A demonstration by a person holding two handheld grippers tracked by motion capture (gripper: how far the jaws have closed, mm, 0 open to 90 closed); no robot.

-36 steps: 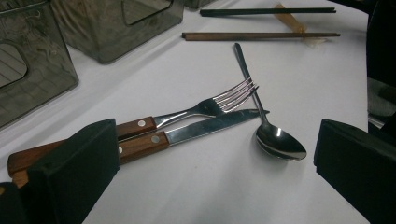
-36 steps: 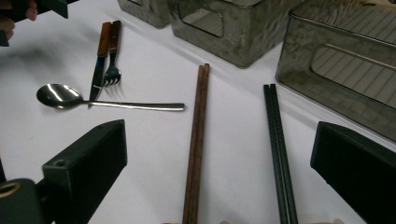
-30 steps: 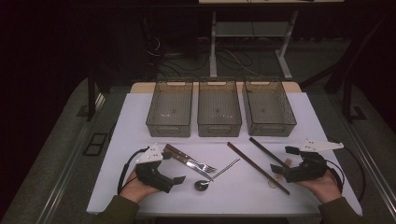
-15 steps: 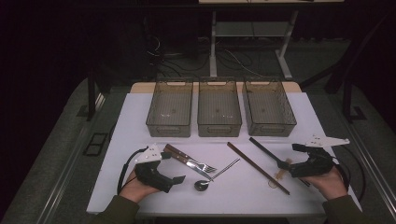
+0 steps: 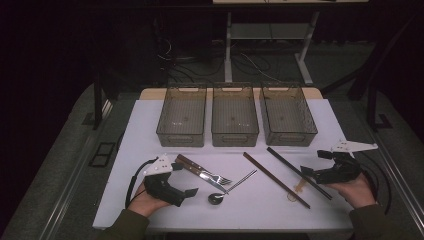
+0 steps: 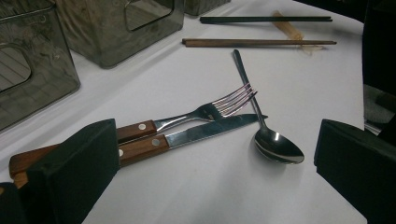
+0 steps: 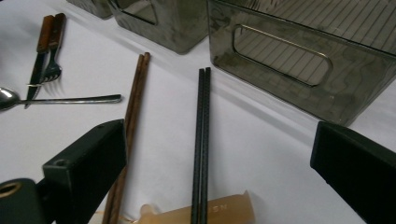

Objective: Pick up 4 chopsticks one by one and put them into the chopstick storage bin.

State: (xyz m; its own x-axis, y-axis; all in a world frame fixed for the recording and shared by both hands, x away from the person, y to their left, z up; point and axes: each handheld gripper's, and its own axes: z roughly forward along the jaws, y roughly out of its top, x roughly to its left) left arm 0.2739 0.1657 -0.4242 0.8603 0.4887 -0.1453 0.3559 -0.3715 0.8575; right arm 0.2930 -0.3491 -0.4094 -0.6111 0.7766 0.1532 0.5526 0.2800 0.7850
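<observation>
A wooden-handled fork (image 6: pixel 210 109) and knife (image 6: pixel 205 133) lie side by side on the white table (image 5: pixel 145 135), the spoon (image 5: pixel 232 186) crossing just right of their tips. My left gripper (image 5: pixel 184 179) rests open beside the handles, which reach between its jaws in the left gripper view (image 6: pixel 215 172). Brown chopsticks (image 5: pixel 275 179) and black chopsticks (image 5: pixel 298 172) lie diagonally at centre-right, with a tan paper sleeve (image 5: pixel 298 188) under their near ends. My right gripper (image 5: pixel 314 164) stands open at the black pair's near end; the right gripper view (image 7: pixel 219 172) has the black chopsticks (image 7: pixel 201 140) between its jaws, untouched.
Three smoky clear bins stand in a row at the back: left (image 5: pixel 181 136), middle (image 5: pixel 235 136), right (image 5: pixel 289 136). The right bin's handled wall (image 7: pixel 303 51) is close ahead of my right gripper. White table edges run near both hands.
My right gripper has shifted a little to the right and away from me, off the chopsticks' near ends. The left gripper and the cutlery have stayed put.
</observation>
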